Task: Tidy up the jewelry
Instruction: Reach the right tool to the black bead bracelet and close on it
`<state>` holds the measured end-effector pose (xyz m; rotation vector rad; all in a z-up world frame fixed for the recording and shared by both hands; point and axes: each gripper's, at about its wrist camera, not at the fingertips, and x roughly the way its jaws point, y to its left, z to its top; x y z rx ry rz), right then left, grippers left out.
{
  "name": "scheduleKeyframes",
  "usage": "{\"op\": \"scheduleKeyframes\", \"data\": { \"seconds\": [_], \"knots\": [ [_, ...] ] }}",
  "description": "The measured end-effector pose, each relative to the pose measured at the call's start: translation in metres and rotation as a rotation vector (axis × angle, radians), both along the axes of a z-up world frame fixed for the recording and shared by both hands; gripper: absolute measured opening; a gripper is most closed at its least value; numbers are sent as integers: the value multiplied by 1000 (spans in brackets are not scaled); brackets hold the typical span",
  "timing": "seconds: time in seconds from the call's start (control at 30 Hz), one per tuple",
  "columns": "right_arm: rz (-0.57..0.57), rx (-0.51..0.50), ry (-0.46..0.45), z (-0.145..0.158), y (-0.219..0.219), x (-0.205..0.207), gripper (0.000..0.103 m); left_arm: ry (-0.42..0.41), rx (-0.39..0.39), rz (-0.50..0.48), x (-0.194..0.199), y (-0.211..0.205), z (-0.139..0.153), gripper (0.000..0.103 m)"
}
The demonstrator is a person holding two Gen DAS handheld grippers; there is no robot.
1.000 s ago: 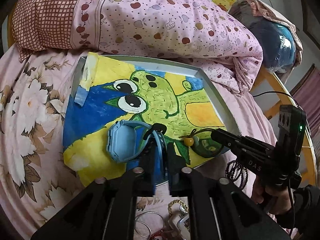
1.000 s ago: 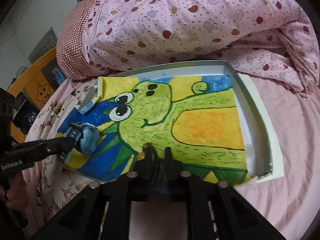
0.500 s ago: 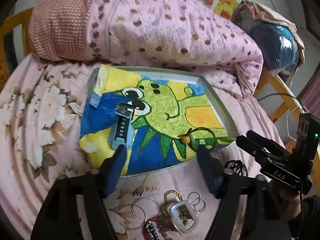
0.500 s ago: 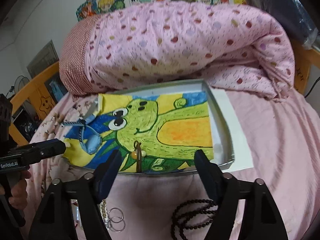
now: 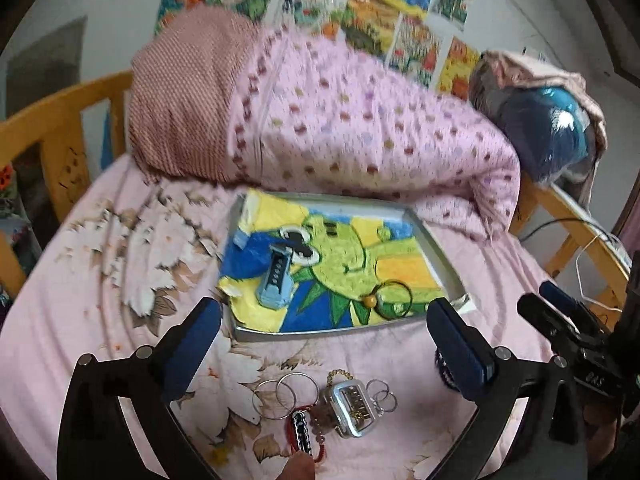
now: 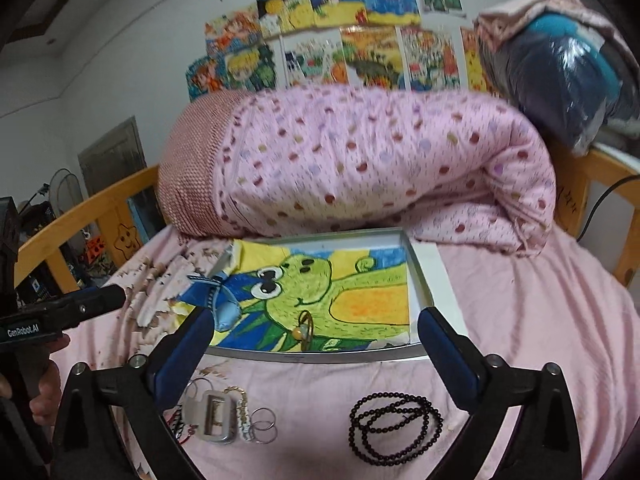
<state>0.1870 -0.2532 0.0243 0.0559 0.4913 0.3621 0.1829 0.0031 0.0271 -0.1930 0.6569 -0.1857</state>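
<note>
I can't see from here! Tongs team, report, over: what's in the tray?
Left tongs and right tongs opening, empty. Blue watch, corded bead in tray. Black beads, rings waiting on bed. Nothing blocking.

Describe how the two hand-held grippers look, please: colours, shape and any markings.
Each hand-held gripper has a black forked frame with silver bolts and two long fingers faced with blue pads. The left hand-held gripper carries white "GenRobot.AI" lettering on its side. The right hand-held gripper has small white lettering too blurred to read.
</note>
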Motion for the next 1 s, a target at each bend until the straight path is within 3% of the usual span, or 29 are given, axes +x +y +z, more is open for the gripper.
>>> {"op": "scheduleKeyframes", "data": {
  "seconds": [0.2, 0.4, 0.67, 1.0],
  "knots": [
    [-5, -17, -94, 12, -6, -38, 103, -90, 52, 17, -40, 0, 13, 101],
    [-21, -36, -133, 13, -12, -66, 103, -111, 88, 22, -73, 6, 9, 101],
    [-40, -42, -83, -5, -21, -80, 103, -52, 135, 11, -100, 7, -18, 101],
    [-65, -60, 22, -37, -28, -78, 103, 66, 178, -37, -101, 0, -56, 101]
  ]
}}
